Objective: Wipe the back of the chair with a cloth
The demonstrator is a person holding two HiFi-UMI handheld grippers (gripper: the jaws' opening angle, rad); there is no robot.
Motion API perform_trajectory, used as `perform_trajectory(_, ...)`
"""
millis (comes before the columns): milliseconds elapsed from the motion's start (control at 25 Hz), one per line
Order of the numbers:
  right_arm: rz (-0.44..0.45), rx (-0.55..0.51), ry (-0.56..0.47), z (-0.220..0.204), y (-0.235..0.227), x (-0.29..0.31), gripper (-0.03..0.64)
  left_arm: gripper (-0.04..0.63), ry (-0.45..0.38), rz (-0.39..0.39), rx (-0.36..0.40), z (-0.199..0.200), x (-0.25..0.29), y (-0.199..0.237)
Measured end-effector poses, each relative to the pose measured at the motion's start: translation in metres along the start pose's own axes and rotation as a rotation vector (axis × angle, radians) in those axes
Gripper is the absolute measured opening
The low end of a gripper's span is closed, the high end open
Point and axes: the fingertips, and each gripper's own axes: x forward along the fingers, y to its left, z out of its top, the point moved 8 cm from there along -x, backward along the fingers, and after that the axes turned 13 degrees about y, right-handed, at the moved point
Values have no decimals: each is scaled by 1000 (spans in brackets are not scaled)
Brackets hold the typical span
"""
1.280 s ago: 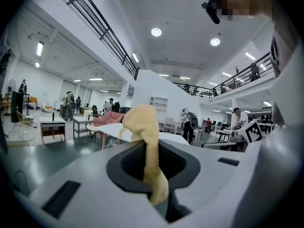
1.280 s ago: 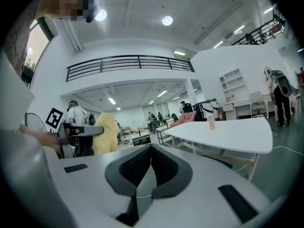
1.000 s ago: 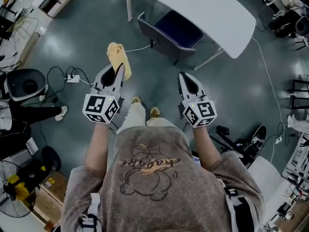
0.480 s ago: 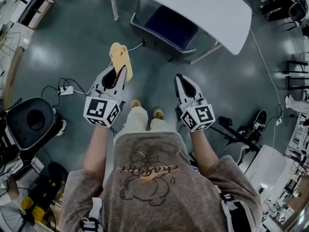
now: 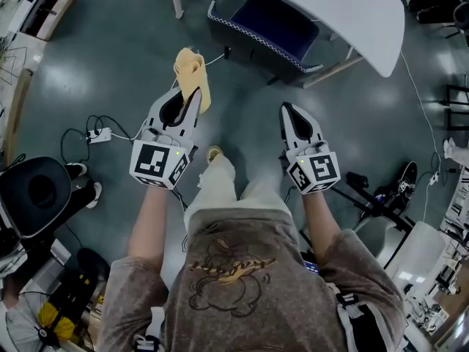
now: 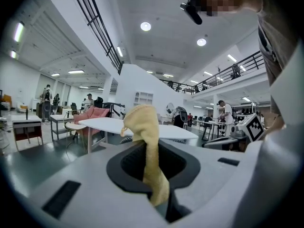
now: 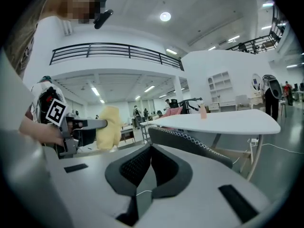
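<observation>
A yellow cloth point(image 5: 193, 75) sticks out from my left gripper point(image 5: 192, 100), which is shut on it; in the left gripper view the cloth point(image 6: 147, 146) runs up between the closed jaws. The chair point(image 5: 267, 31), dark blue with a stitched back rim, stands ahead, tucked under a white table point(image 5: 344, 6). Its back rim point(image 7: 190, 144) shows in the right gripper view, just beyond the jaws. My right gripper point(image 5: 287, 113) is shut with nothing in it, level with the left one and short of the chair. From the right gripper view the cloth point(image 7: 108, 127) shows at left.
A power strip point(image 5: 96, 134) with cables lies on the grey floor at left. A black round bin point(image 5: 33, 196) stands at far left. A white box point(image 5: 410, 251) and dark gear sit at right. The person's legs point(image 5: 220, 185) are below the grippers.
The person has stepped forward; the chair and table sit a little to the right and closer. Both grippers keep their pose, and the cloth stays in the left one.
</observation>
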Motion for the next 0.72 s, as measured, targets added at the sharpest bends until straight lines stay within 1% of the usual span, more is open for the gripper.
perform_trajectory(200,37,-26,-24,-41,-17,31,25,51,-34,6,25,-41,32,3)
perform_trajectory(400,88,-61,-68,-87,-24,80,25,51,-62,24,35,-96,61,19)
perform_trajectory(640,122,-77,-126,-152,-29,130,25,51,-93,-20,58,-170,97,26)
perform_trajectory(720,134,-94,-139,-175,-31,144,25,51,-95,-32,80,-192,109,27)
